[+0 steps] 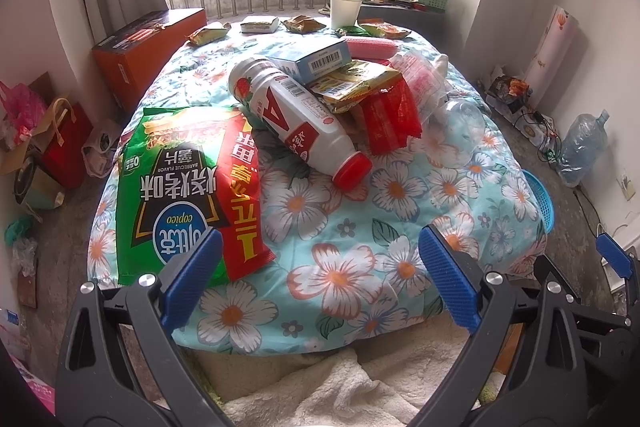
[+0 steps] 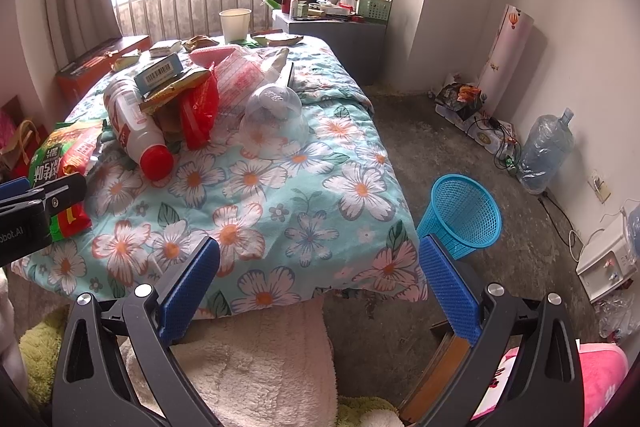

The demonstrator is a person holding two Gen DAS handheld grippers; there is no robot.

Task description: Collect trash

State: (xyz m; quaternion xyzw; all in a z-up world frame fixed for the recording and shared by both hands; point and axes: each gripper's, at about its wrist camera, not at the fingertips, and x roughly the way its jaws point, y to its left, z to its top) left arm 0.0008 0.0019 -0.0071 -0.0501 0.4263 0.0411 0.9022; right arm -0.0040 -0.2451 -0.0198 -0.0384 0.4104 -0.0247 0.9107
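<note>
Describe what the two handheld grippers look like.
Both the left gripper and right gripper are alike: black plastic frames with triangular cut-outs, silver round pivot bolts, and two blue fingers with textured pads. No cables or sleeves show.

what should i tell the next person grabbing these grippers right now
Left gripper: open, empty, near the green chip bag.
Right gripper: open, empty, over the near edge of the bed.
Trash: chip bag, white bottle, red wrapper, clear plastic bowl and small packets all lie on the bed.
Blue basket: on the floor, right of the bed; contents not visible.
Done: nothing evident. Left: everything.
</note>
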